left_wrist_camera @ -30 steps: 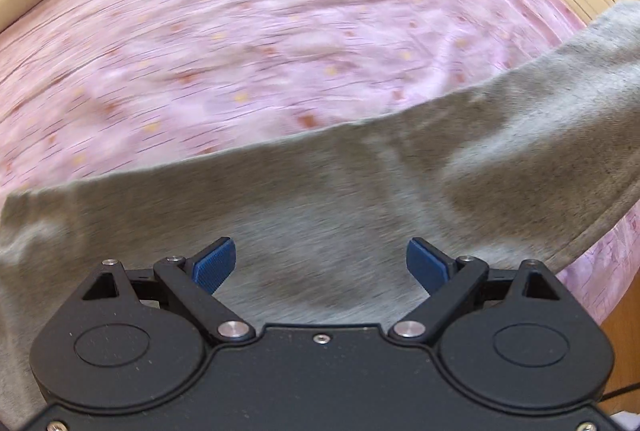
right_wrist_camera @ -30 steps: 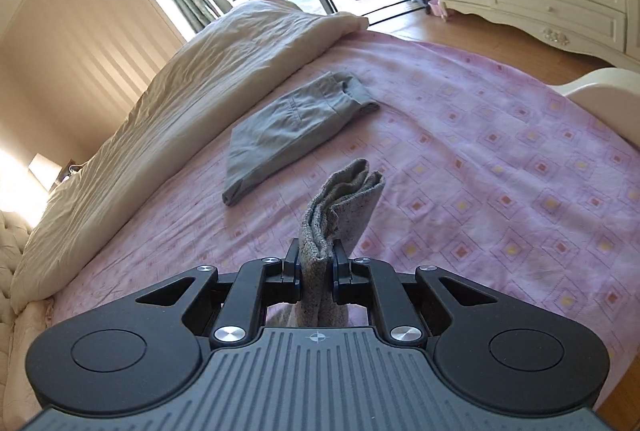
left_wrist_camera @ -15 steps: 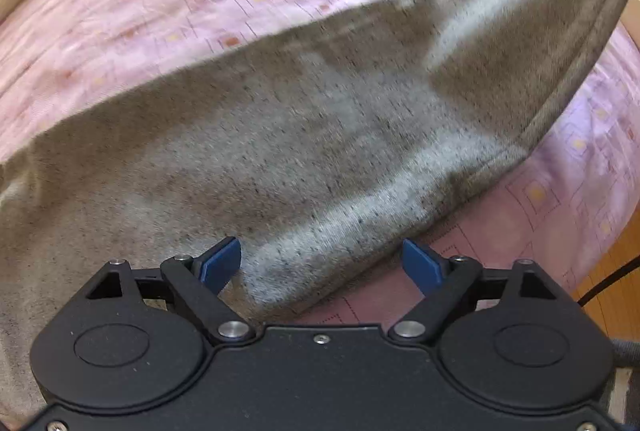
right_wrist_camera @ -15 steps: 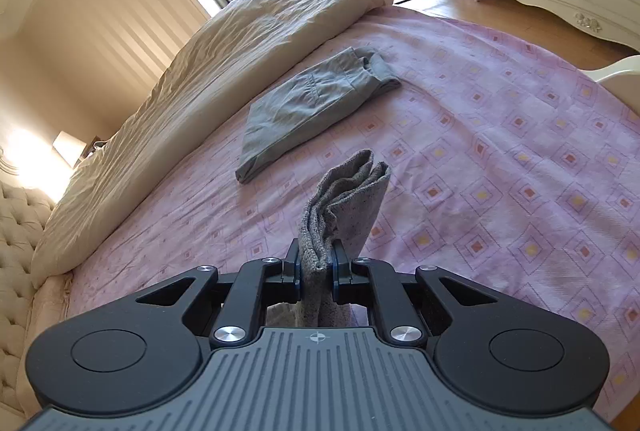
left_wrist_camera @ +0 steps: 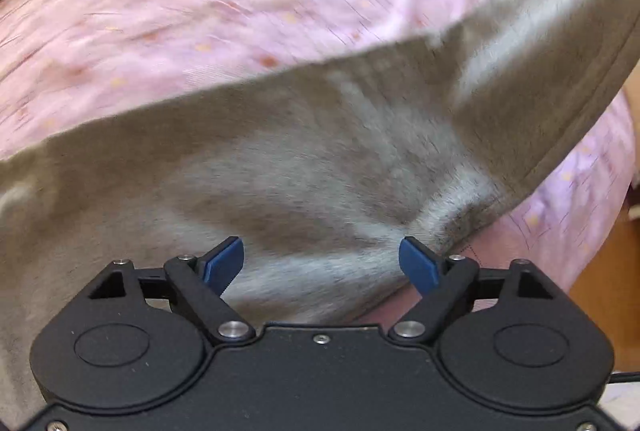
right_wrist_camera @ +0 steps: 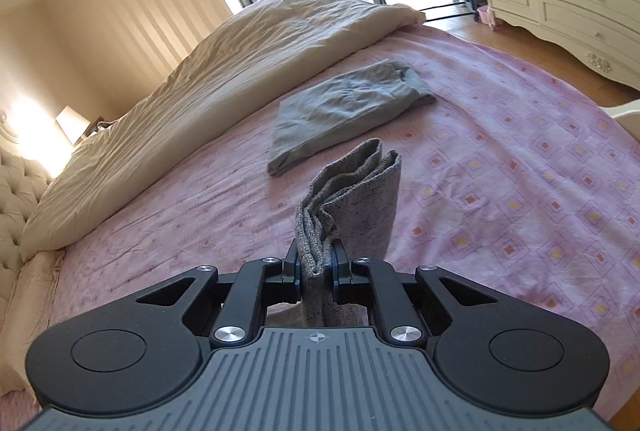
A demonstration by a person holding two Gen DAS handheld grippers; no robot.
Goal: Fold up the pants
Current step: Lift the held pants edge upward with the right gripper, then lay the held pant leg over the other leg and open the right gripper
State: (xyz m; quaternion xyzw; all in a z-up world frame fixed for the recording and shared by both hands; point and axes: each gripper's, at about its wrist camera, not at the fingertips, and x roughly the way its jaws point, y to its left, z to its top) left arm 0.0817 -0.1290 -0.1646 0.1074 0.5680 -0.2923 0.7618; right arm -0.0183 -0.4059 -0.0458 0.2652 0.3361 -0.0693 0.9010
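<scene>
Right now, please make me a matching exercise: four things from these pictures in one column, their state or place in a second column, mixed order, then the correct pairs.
1. left gripper
2. right gripper
3. folded grey garment
4. cream duvet

a. lies flat on the pink bedspread
b. open above grey pants
c. bunched along the bed's far side
d. shut on grey pants

1-b, 2-d, 3-a, 4-c

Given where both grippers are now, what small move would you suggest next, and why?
Probably close the left gripper on the pants: its fingers stand wide apart over the cloth, gripping nothing, while the right gripper already pinches a bunched end above the bed.
</scene>
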